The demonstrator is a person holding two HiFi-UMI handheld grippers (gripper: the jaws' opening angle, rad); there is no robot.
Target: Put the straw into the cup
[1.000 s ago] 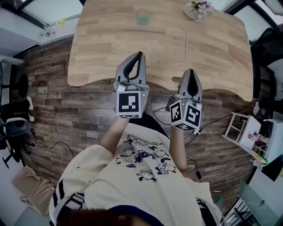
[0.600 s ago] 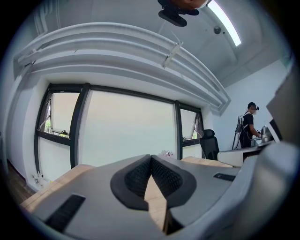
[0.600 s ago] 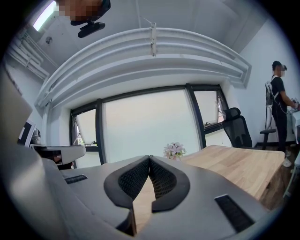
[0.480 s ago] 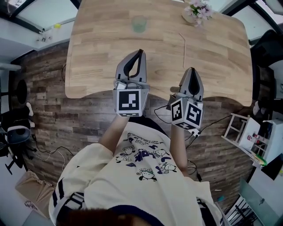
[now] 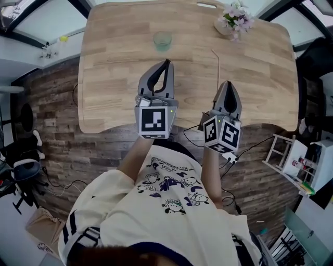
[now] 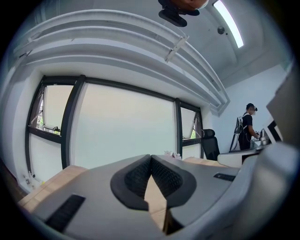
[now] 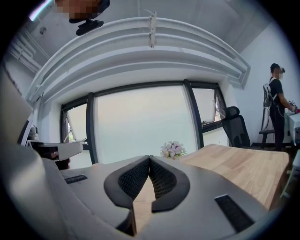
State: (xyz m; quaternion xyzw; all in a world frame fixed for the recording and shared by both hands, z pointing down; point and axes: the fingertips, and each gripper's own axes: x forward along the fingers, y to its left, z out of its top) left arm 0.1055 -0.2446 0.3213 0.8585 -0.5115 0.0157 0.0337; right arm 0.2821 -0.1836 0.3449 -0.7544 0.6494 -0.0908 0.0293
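Note:
A small clear green-tinted cup (image 5: 162, 40) stands upright on the wooden table (image 5: 114, 78), toward the far side. A thin pale straw (image 5: 217, 66) lies flat on the table to the right of the cup. My left gripper (image 5: 167, 62) hovers over the near part of the table, below the cup, shut with nothing held. My right gripper (image 5: 228, 83) is near the table's front edge, just below the straw's near end, also shut and empty. In the left gripper view the tips (image 6: 151, 156) meet; likewise in the right gripper view (image 7: 149, 157).
A small vase of pink and white flowers (image 5: 235, 15) (image 7: 173, 150) stands at the far right of the table. Cables lie on the plank floor under the table edge. A white rack (image 5: 291, 156) stands at the right, an office chair (image 5: 18, 150) at the left. A person (image 7: 275, 101) stands far off.
The head view has shifted so the table sits lower in frame and more of its far side shows. Both grippers stay shut and hold about the same pose.

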